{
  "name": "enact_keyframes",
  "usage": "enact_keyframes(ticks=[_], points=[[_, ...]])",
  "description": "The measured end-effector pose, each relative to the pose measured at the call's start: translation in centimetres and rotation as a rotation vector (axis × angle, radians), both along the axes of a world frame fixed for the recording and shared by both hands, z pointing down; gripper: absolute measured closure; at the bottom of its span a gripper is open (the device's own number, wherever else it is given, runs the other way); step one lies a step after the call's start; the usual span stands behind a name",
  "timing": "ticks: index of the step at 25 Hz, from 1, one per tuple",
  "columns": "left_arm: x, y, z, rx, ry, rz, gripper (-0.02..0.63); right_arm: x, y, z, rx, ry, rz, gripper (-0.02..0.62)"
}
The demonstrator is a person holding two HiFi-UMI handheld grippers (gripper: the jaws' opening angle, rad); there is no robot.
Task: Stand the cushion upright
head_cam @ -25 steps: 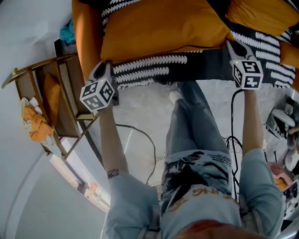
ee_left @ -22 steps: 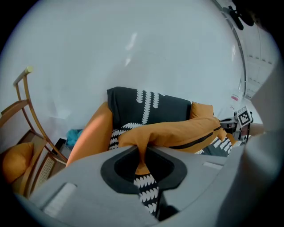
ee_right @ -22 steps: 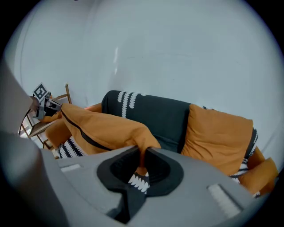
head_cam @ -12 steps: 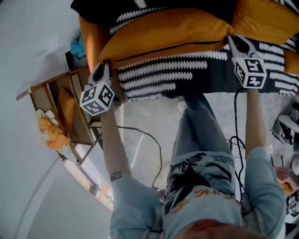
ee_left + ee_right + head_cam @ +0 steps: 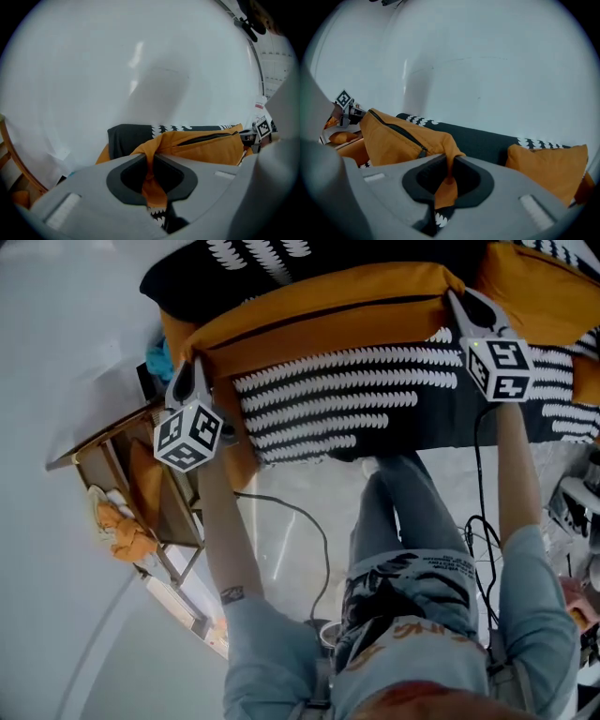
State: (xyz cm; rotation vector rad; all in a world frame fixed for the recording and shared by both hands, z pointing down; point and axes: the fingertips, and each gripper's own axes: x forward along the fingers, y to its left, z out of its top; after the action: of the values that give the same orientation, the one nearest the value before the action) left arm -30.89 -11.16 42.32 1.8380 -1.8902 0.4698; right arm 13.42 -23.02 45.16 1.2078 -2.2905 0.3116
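Note:
An orange cushion (image 5: pixel 328 310) with a dark zip along its edge lies across a sofa (image 5: pixel 375 404) covered in black cloth with white tooth-like rows. My left gripper (image 5: pixel 194 381) is shut on the cushion's left corner, and my right gripper (image 5: pixel 454 304) is shut on its right corner. In the left gripper view the orange corner cloth is pinched between the jaws of the left gripper (image 5: pixel 152 159), with the cushion (image 5: pixel 206 145) stretching off to the right. In the right gripper view the right gripper (image 5: pixel 450 164) pinches the other corner, and the cushion (image 5: pixel 396 138) runs to the left.
A second orange cushion (image 5: pixel 548 287) leans at the sofa's right end (image 5: pixel 548 161). A wooden side table (image 5: pixel 141 484) holding orange cloth stands left of the sofa. A black cable (image 5: pixel 309 521) trails over the floor by the person's legs. A white wall is behind the sofa.
Both grippers have moved further over the sofa toward its back, carrying the cushion's corners with them. The cushion's zip edge now faces up between them.

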Motion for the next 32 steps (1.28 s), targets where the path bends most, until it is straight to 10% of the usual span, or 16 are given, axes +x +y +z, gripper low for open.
enact_keyframes(ticks=[16,26,32], points=[[-3.2,-14.6,2.4,0.034,-0.053,-0.061,0.557,-3.3,-12.0,2.4,-0.004,-0.025,-0.008,0.551],[-3.6,-17.0,4.1,0.007,-0.062,-0.107,0.558,-3.6,-12.8,2.9,0.003,-0.056,0.045,0.551],[-5.2,-14.1,0.8,0.152,0.057,-0.124,0.520,-3.6,-11.7,0.2,0.033,-0.107,0.083,0.526]])
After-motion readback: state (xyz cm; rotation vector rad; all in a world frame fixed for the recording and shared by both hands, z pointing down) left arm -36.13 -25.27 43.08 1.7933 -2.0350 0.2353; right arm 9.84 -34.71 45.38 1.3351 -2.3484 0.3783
